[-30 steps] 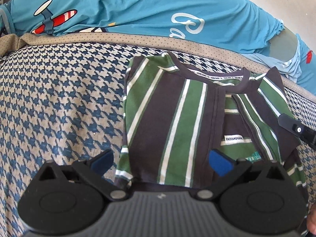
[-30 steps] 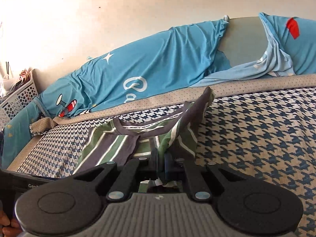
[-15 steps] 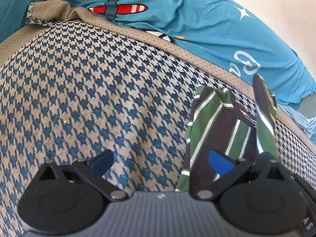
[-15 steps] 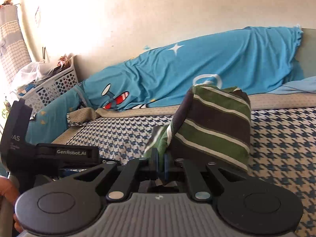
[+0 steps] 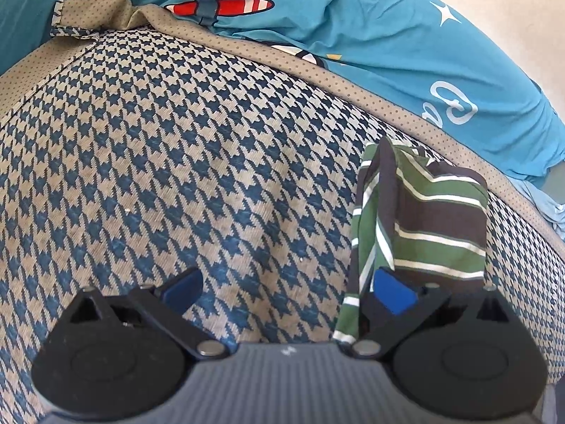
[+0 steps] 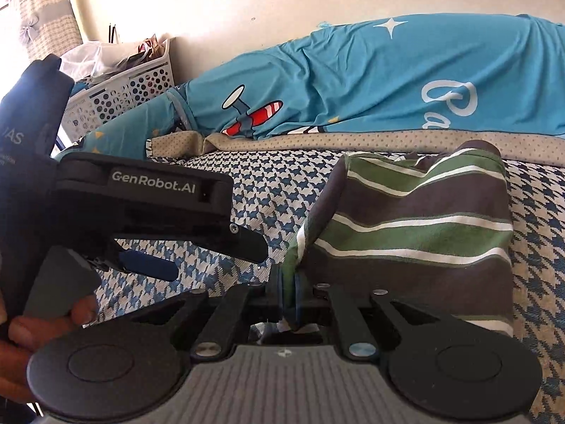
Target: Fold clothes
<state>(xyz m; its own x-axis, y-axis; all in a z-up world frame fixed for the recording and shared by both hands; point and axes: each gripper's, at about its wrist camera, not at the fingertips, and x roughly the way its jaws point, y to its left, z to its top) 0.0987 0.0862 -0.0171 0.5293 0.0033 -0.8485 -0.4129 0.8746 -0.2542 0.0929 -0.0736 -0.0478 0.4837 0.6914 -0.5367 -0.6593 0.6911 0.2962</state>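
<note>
Left gripper (image 5: 286, 289): jaws wide, nothing between them, over bare bed (image 5: 176, 176). The shirt (image 5: 434, 226) lies just off its right finger, so the folded bundle is to the right of the left jaws.

Right gripper (image 6: 289, 296): jaws narrow and opening, a green hem of the shirt (image 6: 416, 233) between the pads. The right hand is nearer. The bundle rests on the bed, stretching ahead of and to the right of these jaws. Stripes run crosswise; long axis looks crosswise too, though that is a judgement.
</note>
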